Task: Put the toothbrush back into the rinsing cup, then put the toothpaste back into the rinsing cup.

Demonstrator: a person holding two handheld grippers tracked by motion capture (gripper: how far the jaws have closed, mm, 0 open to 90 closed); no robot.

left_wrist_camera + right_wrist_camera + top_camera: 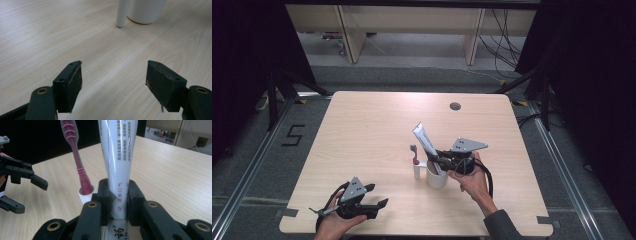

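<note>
Surface: light wooden table (377, 125) with a round cable hole (455, 106) near its far edge, on a grey floor with dark curtains at both sides.
Right gripper (435, 158): held in the person's right hand (472, 181) right of the table's centre, its jaws clamped on a white toothpaste tube (426, 145).
Grip detail: in the right gripper view the two black pads press the tube (119, 170) from either side low on its body, with no gap left between pad and tube.
Toothpaste tube: stands tilted, its flat crimped end up and leaning toward the far left in the high view, its lower end down inside the white cup (437, 178).
Cup: stands upright on the table, just under the right gripper's jaws.
Toothbrush: pink toothbrush (414, 154) stands upright in a small white holder (419, 170) touching or just beside the cup's left side; its ribbed handle (80, 167) goes into the holder's opening.
Left gripper (378, 195): held in the left hand (334, 225) near the table's front-left edge, well apart from the cup.
Left jaws: spread wide, nothing between them, bare tabletop showing in the gap; the cup (146, 11) and holder (122, 12) lie ahead.
</note>
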